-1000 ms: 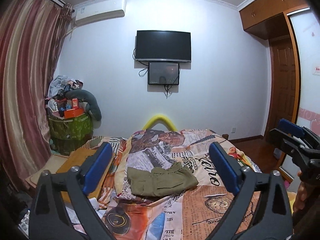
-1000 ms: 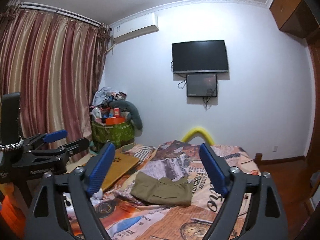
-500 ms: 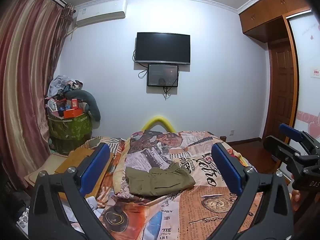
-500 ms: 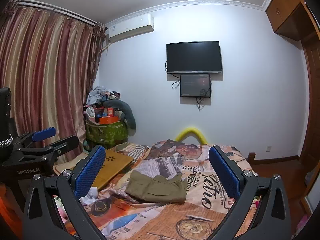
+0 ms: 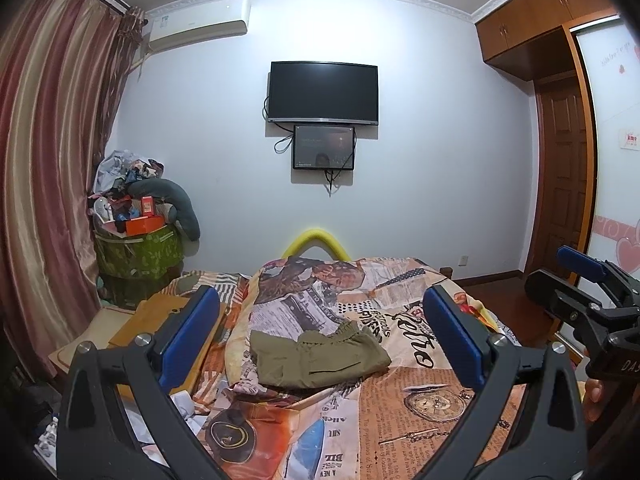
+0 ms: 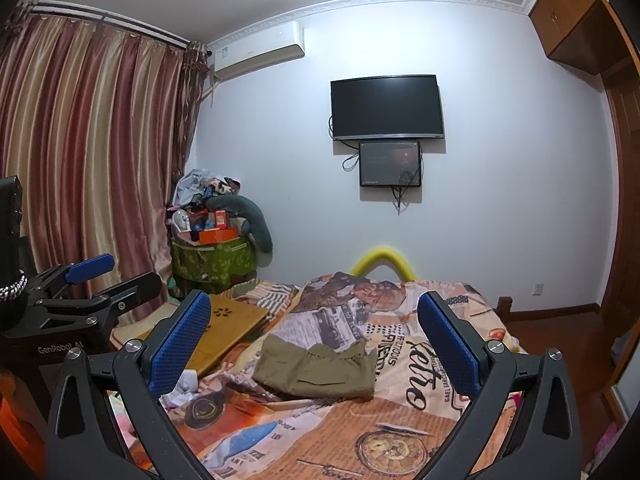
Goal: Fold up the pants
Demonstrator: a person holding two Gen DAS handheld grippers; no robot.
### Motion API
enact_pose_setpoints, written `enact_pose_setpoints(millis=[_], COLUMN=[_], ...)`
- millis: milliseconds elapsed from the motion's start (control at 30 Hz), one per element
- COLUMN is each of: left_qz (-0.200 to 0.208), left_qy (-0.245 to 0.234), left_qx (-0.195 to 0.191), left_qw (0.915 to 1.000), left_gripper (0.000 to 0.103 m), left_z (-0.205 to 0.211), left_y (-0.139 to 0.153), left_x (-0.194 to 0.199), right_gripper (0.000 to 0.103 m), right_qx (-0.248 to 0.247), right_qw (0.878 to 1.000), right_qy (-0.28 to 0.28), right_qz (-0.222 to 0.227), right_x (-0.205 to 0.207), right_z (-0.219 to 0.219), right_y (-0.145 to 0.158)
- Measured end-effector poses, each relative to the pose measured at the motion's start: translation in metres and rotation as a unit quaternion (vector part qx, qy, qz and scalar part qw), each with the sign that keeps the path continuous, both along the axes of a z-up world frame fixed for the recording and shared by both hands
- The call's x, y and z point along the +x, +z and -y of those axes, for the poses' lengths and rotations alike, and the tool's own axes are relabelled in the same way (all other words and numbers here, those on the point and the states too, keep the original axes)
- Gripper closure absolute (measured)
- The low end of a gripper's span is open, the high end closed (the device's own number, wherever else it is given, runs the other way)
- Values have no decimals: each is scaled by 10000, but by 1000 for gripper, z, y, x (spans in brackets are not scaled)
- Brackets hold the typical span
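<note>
Olive green pants lie folded in a compact bundle on the newspaper-print bedspread, near the middle of the bed; they also show in the right wrist view. My left gripper is open and empty, held above the near part of the bed, well back from the pants. My right gripper is open and empty, also raised and back from the pants. The right gripper shows at the right edge of the left wrist view; the left gripper shows at the left edge of the right wrist view.
A wooden lap desk lies on the bed's left side. A green bin piled with clutter stands in the far left corner by the curtain. A TV hangs on the far wall. A wooden door is at the right.
Both grippers have pulled back and risen slightly from the bed, and their fingers have opened a little wider. The pants have not moved.
</note>
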State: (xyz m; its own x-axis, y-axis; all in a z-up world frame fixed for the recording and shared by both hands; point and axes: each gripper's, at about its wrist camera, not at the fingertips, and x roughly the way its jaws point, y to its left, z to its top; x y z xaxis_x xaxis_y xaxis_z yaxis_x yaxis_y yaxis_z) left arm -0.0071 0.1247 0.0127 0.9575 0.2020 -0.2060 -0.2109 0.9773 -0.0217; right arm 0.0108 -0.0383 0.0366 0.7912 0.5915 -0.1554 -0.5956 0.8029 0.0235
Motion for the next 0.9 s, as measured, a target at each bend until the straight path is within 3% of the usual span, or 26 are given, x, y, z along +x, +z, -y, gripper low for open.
enact_pose_setpoints(millis=[900], left_qz=[-95], left_qy=[-202], left_qx=[-5], left_qw=[9998], left_gripper=[0], left_z=[-4], left_y=[-4], left_x=[2], right_gripper=[0], right_qx=[36], right_qw=[9999], right_qy=[-39], right_qz=[-128], right_x=[-1], right_z=[6], right_y=[2])
